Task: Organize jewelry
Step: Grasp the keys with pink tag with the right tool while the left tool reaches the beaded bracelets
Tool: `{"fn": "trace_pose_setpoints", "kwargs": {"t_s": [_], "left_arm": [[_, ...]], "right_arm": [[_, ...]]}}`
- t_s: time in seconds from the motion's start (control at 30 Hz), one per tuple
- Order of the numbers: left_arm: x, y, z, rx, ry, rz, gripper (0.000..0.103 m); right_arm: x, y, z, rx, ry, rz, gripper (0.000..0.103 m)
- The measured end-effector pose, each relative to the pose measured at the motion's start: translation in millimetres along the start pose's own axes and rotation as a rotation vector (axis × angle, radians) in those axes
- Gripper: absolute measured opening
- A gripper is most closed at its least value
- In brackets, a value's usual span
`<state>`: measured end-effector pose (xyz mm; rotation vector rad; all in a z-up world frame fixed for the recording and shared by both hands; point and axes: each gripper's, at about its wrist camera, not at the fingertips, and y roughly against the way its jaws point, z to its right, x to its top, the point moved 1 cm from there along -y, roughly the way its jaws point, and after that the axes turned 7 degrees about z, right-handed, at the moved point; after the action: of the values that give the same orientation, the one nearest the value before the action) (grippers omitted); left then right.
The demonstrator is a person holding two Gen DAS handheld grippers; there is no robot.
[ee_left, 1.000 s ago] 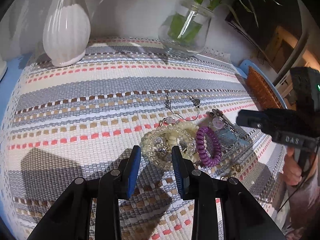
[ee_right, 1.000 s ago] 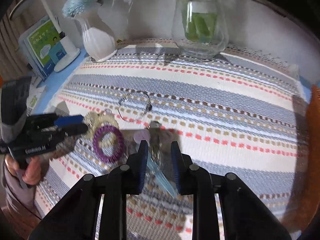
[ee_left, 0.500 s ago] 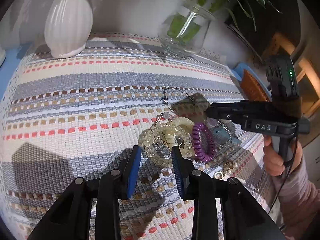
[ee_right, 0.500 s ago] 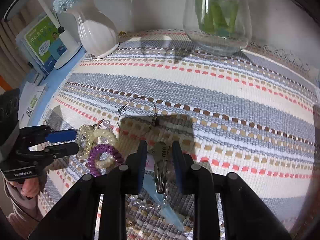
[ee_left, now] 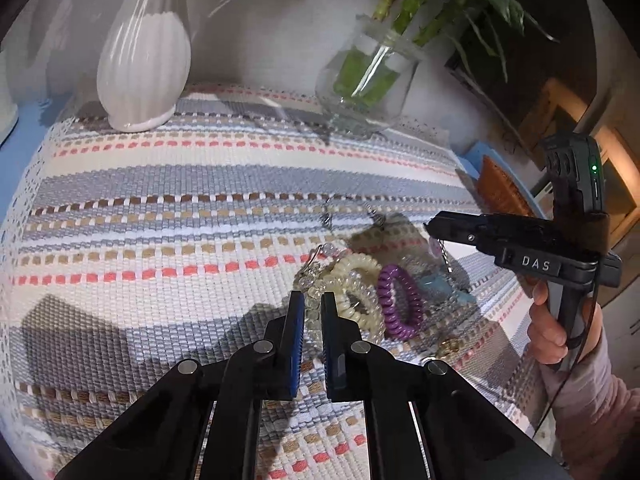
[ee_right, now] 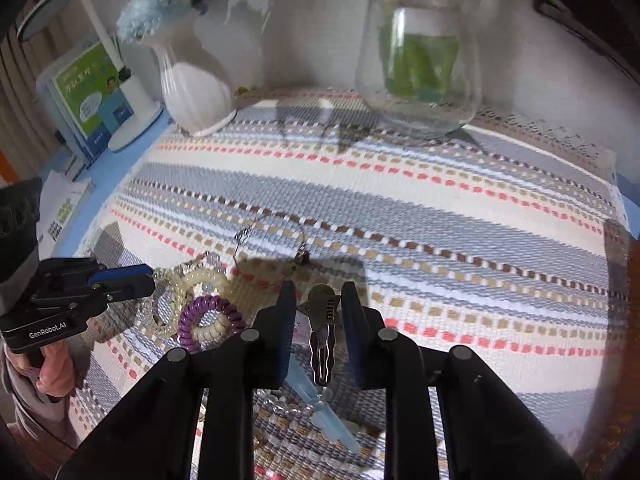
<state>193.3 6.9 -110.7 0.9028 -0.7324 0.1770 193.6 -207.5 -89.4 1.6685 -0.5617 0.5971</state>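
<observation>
A: Covering the table is a striped mat (ee_left: 168,208), with a white vase (ee_left: 144,60) and a glass vase (ee_left: 368,80) standing at its far edge.

B: And the jewelry is lying where?

A: It is sitting in a heap on the near part of the mat: a clear bead bracelet (ee_left: 316,280), a cream coil tie (ee_left: 356,276), a purple coil tie (ee_left: 400,300), a blue clip (ee_right: 320,404), a thin chain (ee_right: 272,240) just beyond them.

B: What is the left gripper (ee_left: 313,312) doing?

A: Its jaws are standing almost together, pinching the near edge of the bead bracelet.

B: And the right gripper (ee_right: 318,304)?

A: It is pointing down over a metal hair clip (ee_right: 322,328); its jaws are closing, narrow, with the clip between them, but I cannot tell whether the pads are pressing on it
</observation>
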Motion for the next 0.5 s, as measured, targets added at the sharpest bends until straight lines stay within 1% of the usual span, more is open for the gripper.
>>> {"fn": "trace_pose_setpoints", "kwargs": {"t_s": [0.07,0.1,0.13,0.17,0.27,0.4,0.5], "left_arm": [[0,3,0,-0.021,0.008,0.005,0.007],[1,4,0,-0.032,0.009,0.009,0.007],[1,6,1,-0.041,0.009,0.014,0.007],[1,8,2,-0.052,0.008,0.019,0.006],[1,9,3,-0.051,0.003,0.022,0.006],[-1,4,1,-0.042,0.011,-0.003,0.006],[-2,3,0,-0.036,0.012,-0.006,0.006]], "right_arm": [[2,9,8,0.007,-0.025,0.015,0.025],[2,12,12,0.013,-0.039,0.020,0.020],[2,15,15,0.020,-0.052,0.023,0.018],[2,17,18,0.026,-0.065,0.024,0.018],[0,23,24,0.020,-0.075,0.027,0.018],[-1,24,28,0.032,-0.082,0.031,0.019],[-1,23,29,0.014,-0.084,0.040,0.021]]}}
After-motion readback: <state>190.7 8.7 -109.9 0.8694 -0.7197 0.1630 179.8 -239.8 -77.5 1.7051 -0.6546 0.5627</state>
